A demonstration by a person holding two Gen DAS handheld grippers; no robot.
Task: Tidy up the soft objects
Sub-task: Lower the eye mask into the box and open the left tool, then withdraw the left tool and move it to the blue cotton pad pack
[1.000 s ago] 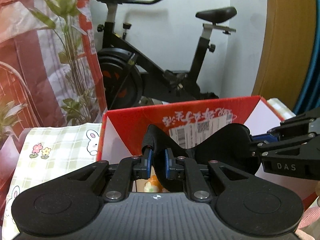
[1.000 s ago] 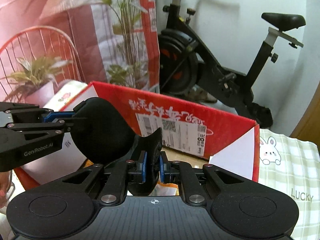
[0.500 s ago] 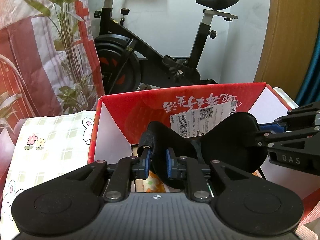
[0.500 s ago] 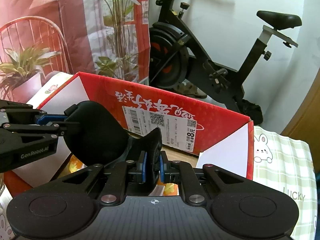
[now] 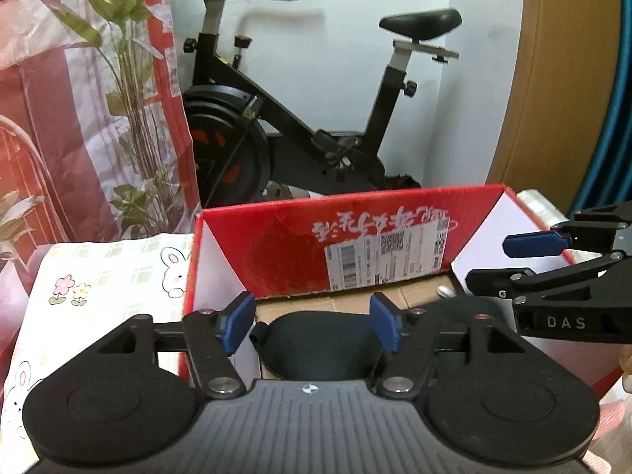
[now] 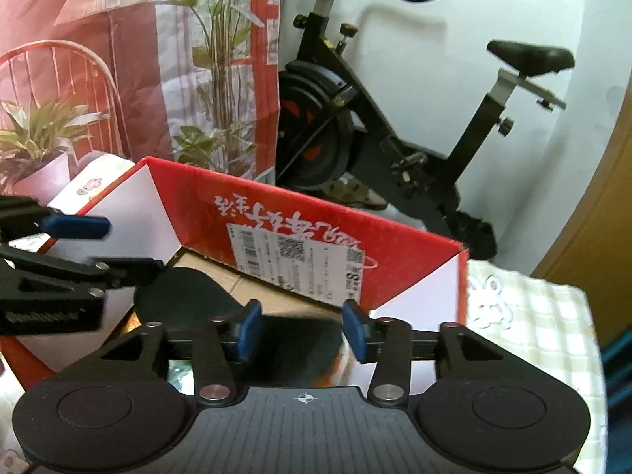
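Now both released: left tongs (image 5: pixel 312 326) and right tongs (image 6: pixel 302 330) just opened, pads clear, holding nothing. Black eye mask (image 5: pixel 316 341) inside red box (image 5: pixel 395 233), below tongs. Risk: snagging mask while withdrawing.

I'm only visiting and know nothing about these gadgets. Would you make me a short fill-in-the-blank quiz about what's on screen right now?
1. The black eye mask lies inside the ____ cardboard box.
2. The jaws of the left gripper have just been opening and now stand ____, off the mask.
3. Behind the box stands a black exercise ____.
4. The checked cloth beside the box is printed with flowers and ____.

Missing words: red; open; bike; rabbits
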